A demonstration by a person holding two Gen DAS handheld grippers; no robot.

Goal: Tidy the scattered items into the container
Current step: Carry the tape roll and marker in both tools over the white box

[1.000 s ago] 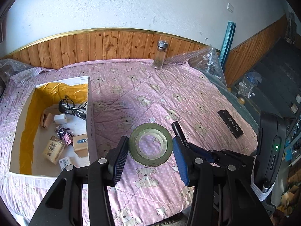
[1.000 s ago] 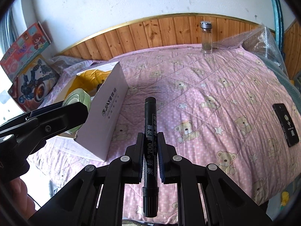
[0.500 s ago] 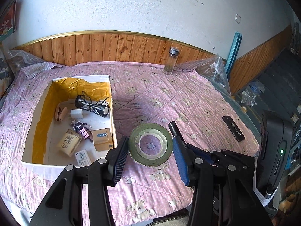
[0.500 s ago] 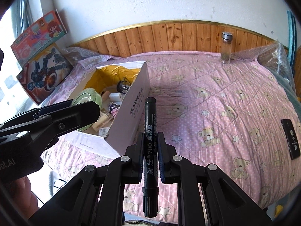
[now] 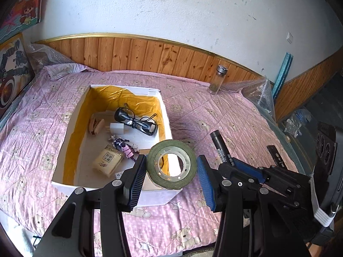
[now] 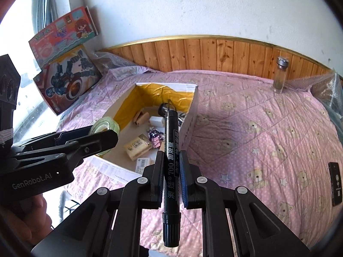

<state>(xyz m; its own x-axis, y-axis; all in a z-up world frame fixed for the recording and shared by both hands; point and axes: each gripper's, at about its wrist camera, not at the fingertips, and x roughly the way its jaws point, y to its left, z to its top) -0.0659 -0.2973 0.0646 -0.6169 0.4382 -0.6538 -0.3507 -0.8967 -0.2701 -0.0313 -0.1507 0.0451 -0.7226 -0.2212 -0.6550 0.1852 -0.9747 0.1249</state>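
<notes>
On the pink bear-print quilt [image 5: 214,115] sits a white cardboard box [image 5: 70,128] lined in yellow, open at the top. Inside it, from left to right, lie a tan clip-like piece [image 5: 96,125], a small beige packet [image 5: 108,160], a white charger block [image 5: 117,128], a purple keychain figure [image 5: 124,146] and a pair of black glasses [image 5: 137,121]. The left gripper [image 5: 171,169] is clamped on a roll of green tape [image 5: 171,167], held above the box's near right corner. To its right, the right gripper [image 6: 172,165] is closed tight on a black marker [image 6: 170,147], which points toward the box. A glass bottle [image 5: 217,79] stands upright by the wood panelling, and a black remote [image 6: 335,184] lies flat near the quilt's right edge
</notes>
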